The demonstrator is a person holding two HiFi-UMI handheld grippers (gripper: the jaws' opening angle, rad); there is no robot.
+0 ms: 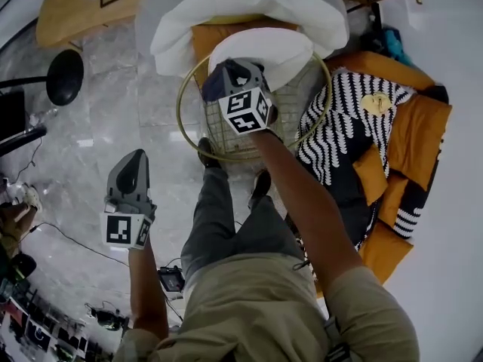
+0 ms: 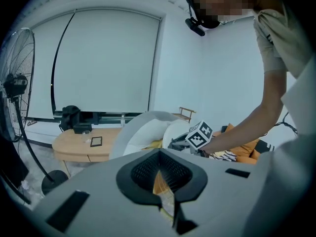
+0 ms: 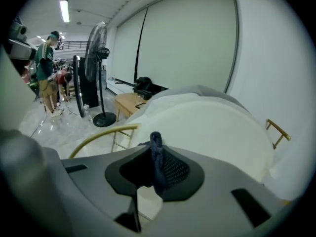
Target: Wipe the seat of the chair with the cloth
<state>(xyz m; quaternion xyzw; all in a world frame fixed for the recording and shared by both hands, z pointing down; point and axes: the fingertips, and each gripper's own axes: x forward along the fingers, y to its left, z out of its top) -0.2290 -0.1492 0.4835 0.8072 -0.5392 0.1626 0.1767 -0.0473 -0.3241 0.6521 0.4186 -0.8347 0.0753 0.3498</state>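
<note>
Right gripper [image 3: 154,172], jaws clamped on cloth [image 3: 156,142], over chair [image 1: 179,108].
Left gripper [image 2: 159,169] jaws together, empty; my thin pinch could slip mid-wipe.

Fan base [image 1: 65,76] left of chair [image 1: 219,136]

Bright, even indoor light; a ceiling tube lamp [image 3: 64,10] glares at upper left. Both fisheye views bend and darken at the corners; the nearest foreground is soft.

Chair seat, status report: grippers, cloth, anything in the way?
Left gripper shut, empty, off to the side. Right gripper shut on cloth, over the chair. White cushion lies inside the chair's rim.
</note>
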